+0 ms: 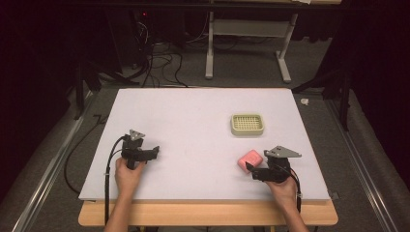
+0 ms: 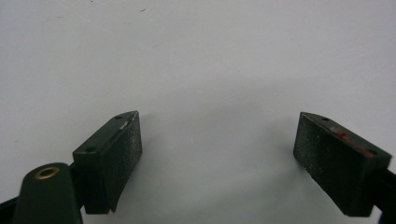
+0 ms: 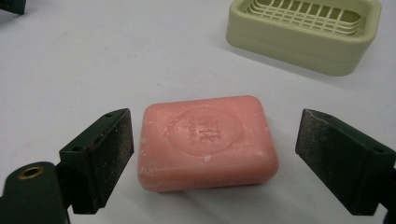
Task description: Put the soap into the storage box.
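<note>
The right gripper (image 3: 215, 158) straddles the pink soap bar (image 3: 205, 142) with jaws spread, one on each side and neither touching, placed for a grasp. The soap lies flat on the white table (image 1: 193, 125), near the green soap dish (image 1: 247, 124), its likely destination. The left gripper (image 2: 219, 154) rests spread over bare table, well apart from the work.

Pink soap bar (image 3: 205, 142): rounded rectangle, round embossed stamp on top face, pale scuffs. Lies flat on white table, lower centre of right gripper view; lower right of high view (image 1: 250, 159). Green slatted soap dish (image 3: 303, 29) upper right, well apart, empty.
</note>
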Tool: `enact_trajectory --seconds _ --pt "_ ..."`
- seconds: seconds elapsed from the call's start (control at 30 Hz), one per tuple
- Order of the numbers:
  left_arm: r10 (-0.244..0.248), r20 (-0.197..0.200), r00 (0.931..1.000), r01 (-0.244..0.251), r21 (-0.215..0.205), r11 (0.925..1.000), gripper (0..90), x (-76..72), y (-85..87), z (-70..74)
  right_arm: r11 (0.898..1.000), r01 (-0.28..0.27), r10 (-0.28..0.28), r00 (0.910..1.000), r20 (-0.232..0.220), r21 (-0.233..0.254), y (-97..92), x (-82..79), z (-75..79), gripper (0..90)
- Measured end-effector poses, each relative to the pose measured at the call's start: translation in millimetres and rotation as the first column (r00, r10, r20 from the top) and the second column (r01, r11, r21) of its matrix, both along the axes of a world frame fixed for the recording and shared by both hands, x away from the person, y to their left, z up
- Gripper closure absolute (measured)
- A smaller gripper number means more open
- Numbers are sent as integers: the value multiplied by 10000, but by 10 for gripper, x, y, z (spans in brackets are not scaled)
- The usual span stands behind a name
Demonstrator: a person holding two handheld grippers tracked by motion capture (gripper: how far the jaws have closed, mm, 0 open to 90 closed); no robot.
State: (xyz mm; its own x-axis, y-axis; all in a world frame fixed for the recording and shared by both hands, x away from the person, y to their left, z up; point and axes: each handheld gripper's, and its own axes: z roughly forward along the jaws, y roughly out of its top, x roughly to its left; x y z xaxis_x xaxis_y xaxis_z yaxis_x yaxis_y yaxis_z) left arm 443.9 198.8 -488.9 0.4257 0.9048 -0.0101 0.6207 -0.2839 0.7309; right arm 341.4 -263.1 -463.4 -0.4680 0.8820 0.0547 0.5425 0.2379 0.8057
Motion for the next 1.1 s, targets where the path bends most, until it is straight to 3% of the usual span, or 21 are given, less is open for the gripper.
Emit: enact_trajectory --seconds 0.7,1.1 --pt "4 1 10000 -4 -2 10000 158 0 0 0 9973 -140 127 9997 -186 -727 142 65 -59 118" --pt "3 2 10000 -3 0 10000 158 0 0 0 9930 -148 78 9982 -600 -1169 188 121 -140 120"
